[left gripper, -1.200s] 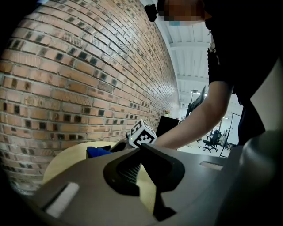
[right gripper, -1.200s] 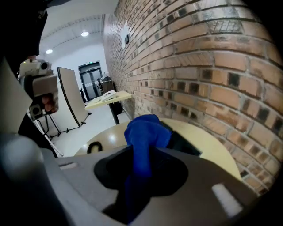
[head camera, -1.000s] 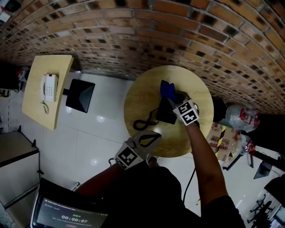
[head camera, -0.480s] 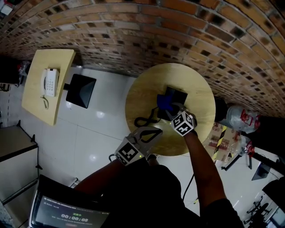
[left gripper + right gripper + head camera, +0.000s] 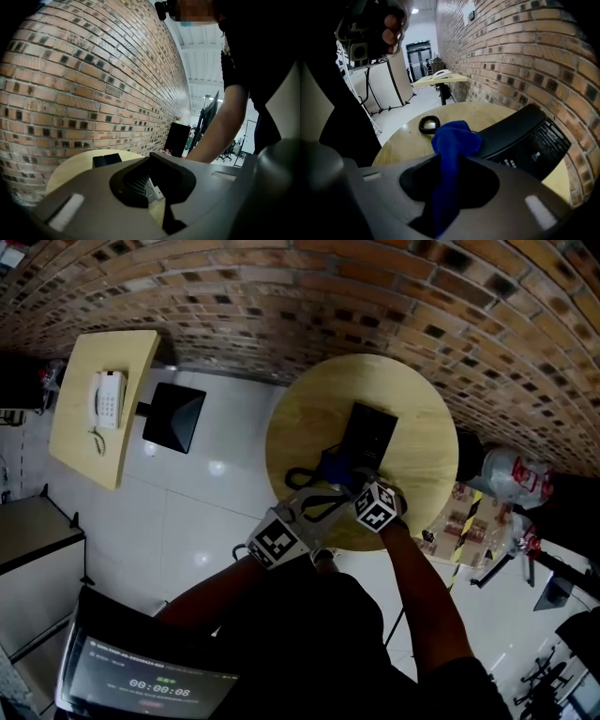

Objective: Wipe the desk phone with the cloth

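On the round wooden table (image 5: 417, 413) lies a black desk phone (image 5: 368, 435), with its coiled cord (image 5: 300, 477) trailing to the left. My right gripper (image 5: 352, 481) is over the phone's near left corner, shut on a blue cloth (image 5: 333, 467). In the right gripper view the cloth (image 5: 452, 140) hangs out between the jaws, bunched against the phone's edge (image 5: 525, 136), with the cord (image 5: 429, 124) beyond it. My left gripper (image 5: 319, 507) hovers at the table's near edge, left of the right one. Its jaws look shut on nothing.
A brick wall (image 5: 281, 306) runs behind the table. At the far left stands a rectangular table (image 5: 89, 456) with a white phone (image 5: 105, 399), and beside it a black square stand (image 5: 173, 418). Bags and clutter (image 5: 506, 488) lie right of the round table.
My right gripper has drawn the blue cloth from the phone's far end back along it to the near left corner. The left gripper has edged closer to the table.
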A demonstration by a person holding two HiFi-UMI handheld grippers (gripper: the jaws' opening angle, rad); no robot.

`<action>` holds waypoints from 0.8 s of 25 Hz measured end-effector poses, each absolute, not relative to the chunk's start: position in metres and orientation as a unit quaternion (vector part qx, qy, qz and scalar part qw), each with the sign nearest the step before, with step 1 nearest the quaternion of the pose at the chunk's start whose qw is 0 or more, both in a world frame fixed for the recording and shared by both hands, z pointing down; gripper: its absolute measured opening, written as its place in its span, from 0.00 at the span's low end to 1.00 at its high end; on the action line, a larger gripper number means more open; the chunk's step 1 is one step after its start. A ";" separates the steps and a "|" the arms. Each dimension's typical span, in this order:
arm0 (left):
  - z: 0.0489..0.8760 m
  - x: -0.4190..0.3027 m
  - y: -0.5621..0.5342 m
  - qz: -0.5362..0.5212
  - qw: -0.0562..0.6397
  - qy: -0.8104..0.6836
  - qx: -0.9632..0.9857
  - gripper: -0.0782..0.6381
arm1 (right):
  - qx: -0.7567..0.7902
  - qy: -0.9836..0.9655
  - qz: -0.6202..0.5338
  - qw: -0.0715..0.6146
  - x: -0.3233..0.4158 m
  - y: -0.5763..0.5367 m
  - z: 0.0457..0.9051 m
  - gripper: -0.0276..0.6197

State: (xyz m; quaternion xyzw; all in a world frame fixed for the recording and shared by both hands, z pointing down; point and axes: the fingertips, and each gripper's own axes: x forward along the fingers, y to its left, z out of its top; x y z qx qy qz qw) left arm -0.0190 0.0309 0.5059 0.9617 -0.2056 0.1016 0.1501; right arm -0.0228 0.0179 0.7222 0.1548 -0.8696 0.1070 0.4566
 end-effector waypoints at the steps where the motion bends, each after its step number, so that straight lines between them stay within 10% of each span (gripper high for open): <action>1: 0.507 -0.019 0.032 0.103 0.147 -0.204 0.962 0.10 | 0.153 -0.871 0.104 0.456 -0.023 0.020 0.722 0.19; 20: 0.505 -0.001 0.043 0.106 0.159 -0.186 0.964 0.10 | 0.423 -0.790 0.240 0.372 0.177 -0.058 0.713 0.19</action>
